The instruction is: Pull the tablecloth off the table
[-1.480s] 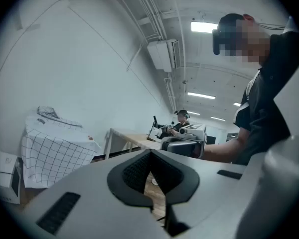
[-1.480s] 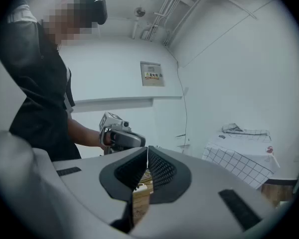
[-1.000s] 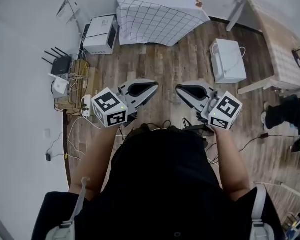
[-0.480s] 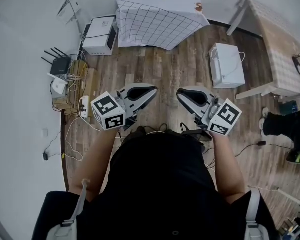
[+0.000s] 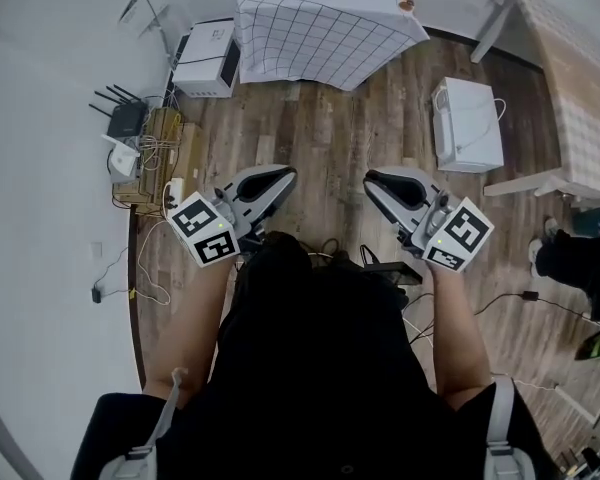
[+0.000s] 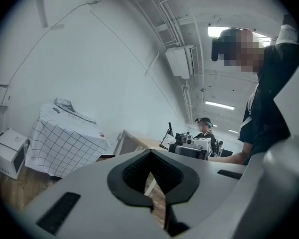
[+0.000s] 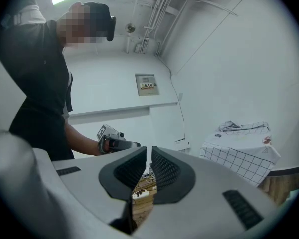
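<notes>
Two grippers: left gripper [image 5: 288,174], right gripper [image 5: 371,181]. One checked tablecloth [image 5: 320,28]. Two white boxy appliances on the floor: left appliance [image 5: 205,56], right appliance [image 5: 467,123]. One wooden table [image 5: 570,78]. One black router [image 5: 128,120], seemingly with four antennas, though too small to count surely.

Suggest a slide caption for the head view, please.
Left gripper and right gripper, both shut and empty, face the draped checked tablecloth across the floor.
</notes>
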`<state>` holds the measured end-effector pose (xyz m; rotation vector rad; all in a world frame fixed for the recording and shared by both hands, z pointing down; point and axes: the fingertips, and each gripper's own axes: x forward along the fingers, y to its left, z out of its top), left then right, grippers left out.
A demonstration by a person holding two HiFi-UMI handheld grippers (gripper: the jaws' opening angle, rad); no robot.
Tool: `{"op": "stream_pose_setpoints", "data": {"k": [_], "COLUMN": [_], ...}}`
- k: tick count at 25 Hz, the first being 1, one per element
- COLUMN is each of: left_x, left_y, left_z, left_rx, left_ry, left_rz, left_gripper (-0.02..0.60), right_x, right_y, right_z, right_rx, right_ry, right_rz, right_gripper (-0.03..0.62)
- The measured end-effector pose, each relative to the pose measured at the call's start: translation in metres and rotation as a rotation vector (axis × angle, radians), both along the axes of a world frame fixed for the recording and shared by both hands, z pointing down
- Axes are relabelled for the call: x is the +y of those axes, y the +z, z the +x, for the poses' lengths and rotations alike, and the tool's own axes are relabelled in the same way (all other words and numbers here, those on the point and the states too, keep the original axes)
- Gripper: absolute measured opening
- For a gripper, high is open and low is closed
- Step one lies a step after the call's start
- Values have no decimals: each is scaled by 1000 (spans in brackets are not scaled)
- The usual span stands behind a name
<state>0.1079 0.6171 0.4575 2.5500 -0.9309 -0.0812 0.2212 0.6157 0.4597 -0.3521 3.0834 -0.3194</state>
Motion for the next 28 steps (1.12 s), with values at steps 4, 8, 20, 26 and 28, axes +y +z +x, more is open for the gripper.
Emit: {"op": "stream_pose_setpoints", "data": {"k": [4,8,20,26,28], "left_x": [-13,-37,-179,-259,-280], "left_y": [6,12,22,26,29], "left_z": [-15,-25,-93,-147,-159], "left_rx": [-10,-18,53,95,111], "left_ry": [-51,-32,35,13,17], "left_rz": [-25,-29,-40,-54,-57], "left_gripper": [8,8,8,8,8], "right_x": [-16,-47,-199,-274,-294], "right_y": [7,13,11,17,18], "right_z": [11,2,-78,-119,-134], "right_rx": [-8,-28,24,89,113], "right_ry": [4,8,2,-11,-17], "right_rz": [-26,-51,-98,-128,-125], "right_gripper": [23,23,23,23,23]}}
